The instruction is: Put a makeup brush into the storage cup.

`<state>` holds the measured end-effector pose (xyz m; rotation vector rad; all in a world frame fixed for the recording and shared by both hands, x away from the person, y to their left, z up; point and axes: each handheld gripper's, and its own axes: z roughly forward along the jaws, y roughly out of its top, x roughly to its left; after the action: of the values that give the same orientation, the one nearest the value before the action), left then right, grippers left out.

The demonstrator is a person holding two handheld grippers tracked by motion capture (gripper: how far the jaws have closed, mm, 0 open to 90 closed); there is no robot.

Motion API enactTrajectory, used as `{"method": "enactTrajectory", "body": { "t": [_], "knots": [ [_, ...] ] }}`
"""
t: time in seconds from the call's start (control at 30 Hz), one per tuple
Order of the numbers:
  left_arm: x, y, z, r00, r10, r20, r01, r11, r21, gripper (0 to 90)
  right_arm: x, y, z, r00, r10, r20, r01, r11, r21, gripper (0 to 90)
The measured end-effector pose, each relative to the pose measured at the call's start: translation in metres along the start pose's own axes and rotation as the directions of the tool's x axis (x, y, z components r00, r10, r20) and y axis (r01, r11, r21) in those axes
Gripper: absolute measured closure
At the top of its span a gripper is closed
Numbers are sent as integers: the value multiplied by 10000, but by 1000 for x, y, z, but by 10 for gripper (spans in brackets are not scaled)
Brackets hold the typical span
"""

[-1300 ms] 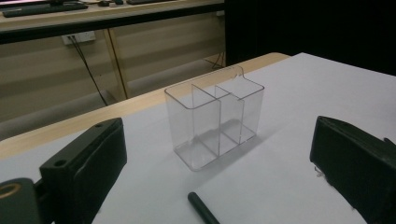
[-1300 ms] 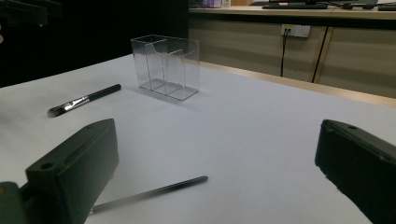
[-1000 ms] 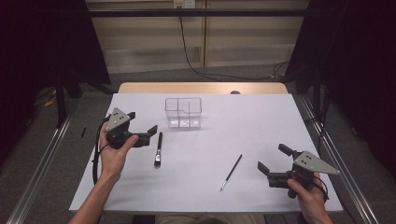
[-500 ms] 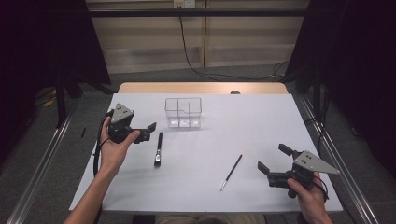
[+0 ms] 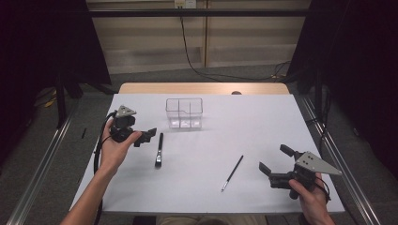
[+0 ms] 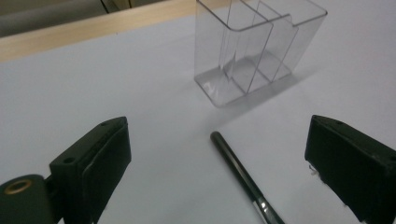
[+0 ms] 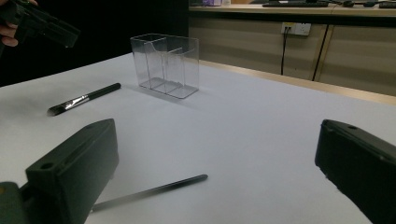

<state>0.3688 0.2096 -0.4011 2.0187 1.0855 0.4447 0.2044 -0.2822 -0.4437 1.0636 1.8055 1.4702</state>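
In front of the clear organizer (image 5: 184, 113), two grippers are hovering over two loose tools.

The white table (image 5: 253, 117) is bearing the organizer toward its far edge; the left gripper (image 5: 146, 136), jaws spread wide, is lining up on the thick brush (image 5: 159, 150) nearby, probably to grasp it, while the right gripper (image 5: 277, 161) is waiting open beside the thin brush (image 5: 232, 173).

On the table (image 5: 263, 117), the brush (image 5: 159, 150) lies left of the pencil (image 5: 232, 173), both before the organizer (image 5: 184, 113).
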Motion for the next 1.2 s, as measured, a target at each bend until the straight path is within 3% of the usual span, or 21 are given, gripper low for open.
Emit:
{"method": "enactTrajectory", "body": {
  "t": [0.07,0.17,0.2,0.3,0.33,0.4,0.57,0.63,0.67,0.77,0.87,0.97,1.03,1.2],
  "knots": [
    [-1,2,1,9996,289,-66,-286,9989,370,63,0,0,0,10000,-8,3,8,10000,6,0],
    [-1,4,4,9992,380,-112,-369,9953,901,60,0,0,0,10000,-59,-18,59,10000,31,0],
    [-1,5,7,9982,595,-123,-573,9888,1377,60,0,0,0,10000,-56,-39,56,10000,41,0],
    [-2,4,10,9989,422,-183,-386,9857,1638,60,0,0,0,10000,-70,-47,70,10000,48,0],
    [-3,3,13,9989,446,-168,-405,9803,1936,61,0,0,0,10000,-72,-55,72,10000,56,0],
    [-3,3,14,9989,428,-167,-385,9780,2050,64,0,0,0,9999,-102,-43,103,9999,81,0],
    [-5,4,19,9989,462,-65,-428,9627,2671,65,0,0,1,10000,-61,-61,61,9999,113,0],
    [-7,6,20,9972,736,-115,-670,9540,2924,65,0,0,1,9999,-48,-124,49,9999,114,0],
    [-7,6,20,9972,736,-115,-670,9540,2924,67,0,0,1,9999,-48,-124,49,9999,114,0],
    [-10,8,22,9958,898,-198,-788,9444,3192,76,0,0,1,9999,-76,-123,78,9999,117,0],
    [-13,8,25,9948,901,-466,-684,9352,3473,75,0,0,1,9999,-64,-147,66,9999,117,0],
    [-13,7,29,9962,764,-425,-535,9173,3946,76,0,-1,1,9999,-53,-149,55,9999,153,0],
    [-12,5,32,9980,419,-483,-170,9024,4305,76,0,0,1,9999,-47,-157,49,9999,152,0],
    [-13,5,35,9990,196,-409,9,8927,4507,76,0,-1,2,9998,-62,-162,65,9998,182,0]
  ]
}}
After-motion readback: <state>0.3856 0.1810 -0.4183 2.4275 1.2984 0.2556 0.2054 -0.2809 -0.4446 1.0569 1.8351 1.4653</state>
